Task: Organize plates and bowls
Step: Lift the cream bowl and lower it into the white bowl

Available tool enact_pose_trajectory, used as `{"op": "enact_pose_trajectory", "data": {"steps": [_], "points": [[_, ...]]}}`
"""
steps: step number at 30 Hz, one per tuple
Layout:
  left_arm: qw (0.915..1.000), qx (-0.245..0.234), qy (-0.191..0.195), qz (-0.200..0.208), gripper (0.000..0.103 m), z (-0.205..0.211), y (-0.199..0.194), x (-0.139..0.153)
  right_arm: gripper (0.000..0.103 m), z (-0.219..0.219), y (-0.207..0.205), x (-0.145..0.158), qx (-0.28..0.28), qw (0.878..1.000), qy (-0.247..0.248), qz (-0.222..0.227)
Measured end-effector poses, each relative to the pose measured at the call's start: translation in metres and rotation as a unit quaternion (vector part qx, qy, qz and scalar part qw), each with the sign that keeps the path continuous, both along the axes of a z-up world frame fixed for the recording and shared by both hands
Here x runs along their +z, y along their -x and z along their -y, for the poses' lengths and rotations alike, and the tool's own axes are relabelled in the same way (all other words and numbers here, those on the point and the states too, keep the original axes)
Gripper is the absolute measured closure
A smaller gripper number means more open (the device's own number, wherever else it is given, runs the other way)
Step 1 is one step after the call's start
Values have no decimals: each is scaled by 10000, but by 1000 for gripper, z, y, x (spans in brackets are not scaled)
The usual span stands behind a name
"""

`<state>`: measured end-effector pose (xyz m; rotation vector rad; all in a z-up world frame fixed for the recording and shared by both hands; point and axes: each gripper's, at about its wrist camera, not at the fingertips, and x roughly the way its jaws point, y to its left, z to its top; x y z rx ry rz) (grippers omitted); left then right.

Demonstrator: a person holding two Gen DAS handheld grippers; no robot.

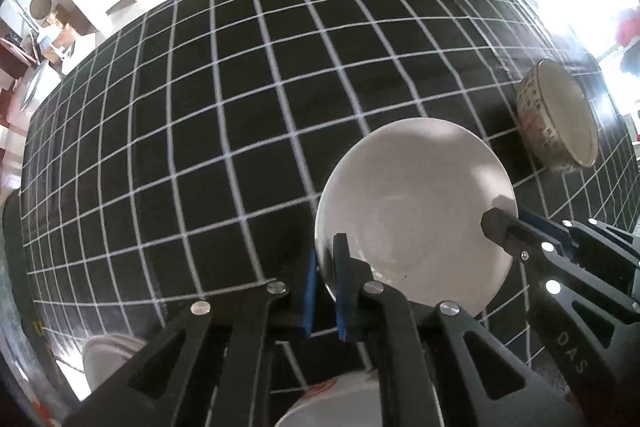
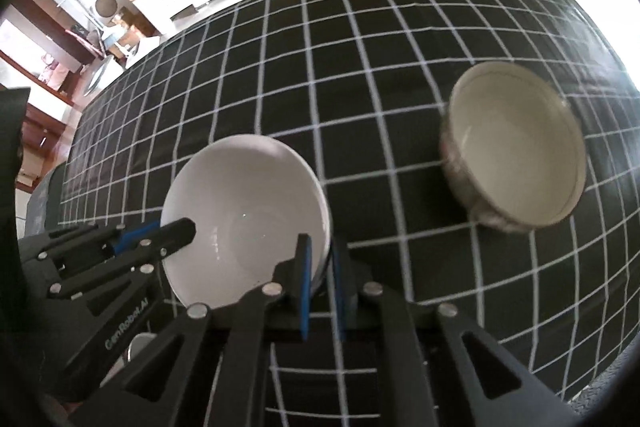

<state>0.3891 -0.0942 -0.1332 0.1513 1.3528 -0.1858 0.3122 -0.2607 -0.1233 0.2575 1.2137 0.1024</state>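
Both grippers clamp the rim of a white bowl (image 1: 416, 211) over a black grid-patterned tablecloth (image 1: 200, 131): the left gripper (image 1: 325, 291) pinches its left edge, the right gripper (image 2: 320, 291) its right edge. A patterned bowl (image 2: 516, 147) sits nearby, apart.
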Motion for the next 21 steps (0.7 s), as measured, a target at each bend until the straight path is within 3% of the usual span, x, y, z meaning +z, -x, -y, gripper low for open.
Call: {"op": "enact_pose_trajectory", "data": {"steps": [13,21], "points": [[9996,259,53,-25,96,-46,23,-1,89,-23,5,0,169,9998,-75,-55],[9989,362,239,197,96,-57,15,26,89,-31,3,22,100,9999,18,89]]}}
